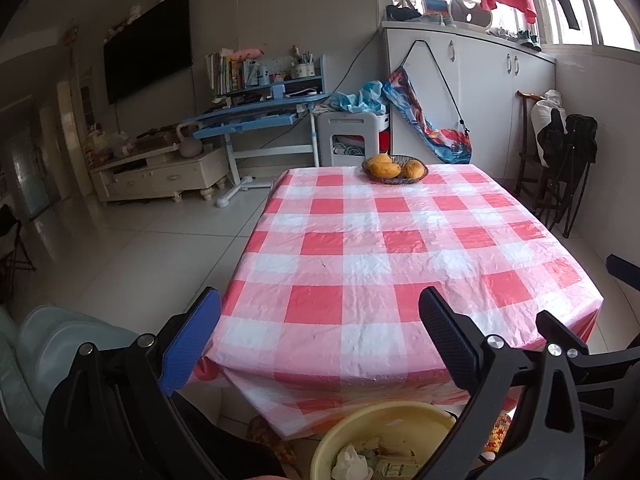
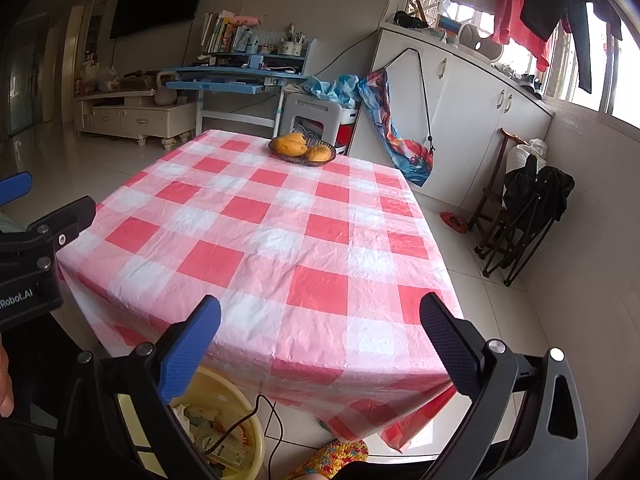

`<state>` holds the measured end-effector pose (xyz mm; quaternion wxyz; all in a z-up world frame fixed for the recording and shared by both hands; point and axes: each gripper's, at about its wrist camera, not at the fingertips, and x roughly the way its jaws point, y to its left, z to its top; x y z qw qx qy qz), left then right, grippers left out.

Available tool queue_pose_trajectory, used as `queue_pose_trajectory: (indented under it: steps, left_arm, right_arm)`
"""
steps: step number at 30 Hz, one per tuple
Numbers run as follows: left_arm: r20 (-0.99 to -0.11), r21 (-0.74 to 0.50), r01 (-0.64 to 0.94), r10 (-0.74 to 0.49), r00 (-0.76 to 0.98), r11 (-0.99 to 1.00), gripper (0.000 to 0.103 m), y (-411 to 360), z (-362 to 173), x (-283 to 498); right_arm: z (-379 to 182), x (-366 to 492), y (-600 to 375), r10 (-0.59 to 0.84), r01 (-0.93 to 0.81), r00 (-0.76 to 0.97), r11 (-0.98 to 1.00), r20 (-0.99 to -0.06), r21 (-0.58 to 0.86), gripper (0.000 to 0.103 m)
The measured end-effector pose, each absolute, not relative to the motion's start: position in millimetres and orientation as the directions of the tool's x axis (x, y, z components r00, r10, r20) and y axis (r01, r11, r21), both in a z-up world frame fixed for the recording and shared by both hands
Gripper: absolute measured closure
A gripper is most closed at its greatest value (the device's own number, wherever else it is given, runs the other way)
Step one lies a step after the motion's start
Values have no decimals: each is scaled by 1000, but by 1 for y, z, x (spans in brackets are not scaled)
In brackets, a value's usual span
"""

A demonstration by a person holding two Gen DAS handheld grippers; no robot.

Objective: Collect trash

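Trash sits in the basin below both grippers, and no loose trash shows on the bench.

The left gripper and the right gripper both hang with jaws wide apart and empty, over the near edge of the checked bench. The yellow basin on the floor holds crumpled tissue and wrappers; it lies below and just behind the left gripper, down to the left of the right one. Only a fruit bowl stands at the far end.
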<state>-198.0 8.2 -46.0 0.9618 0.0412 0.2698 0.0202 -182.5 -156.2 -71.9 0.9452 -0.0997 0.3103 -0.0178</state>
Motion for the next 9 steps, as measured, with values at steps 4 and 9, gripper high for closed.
queue_pose_trajectory:
  steps: [4, 9]
  left_arm:
    - [-557, 61, -15, 46, 829, 998, 7, 15, -49, -193]
    - [-575, 27, -38, 47, 817, 999, 7, 26, -51, -190]
  right_arm:
    - [-73, -182, -154, -96, -33, 807, 978, -583, -207, 8]
    - [-77, -180, -150, -97, -43, 801, 975, -591, -217, 8]
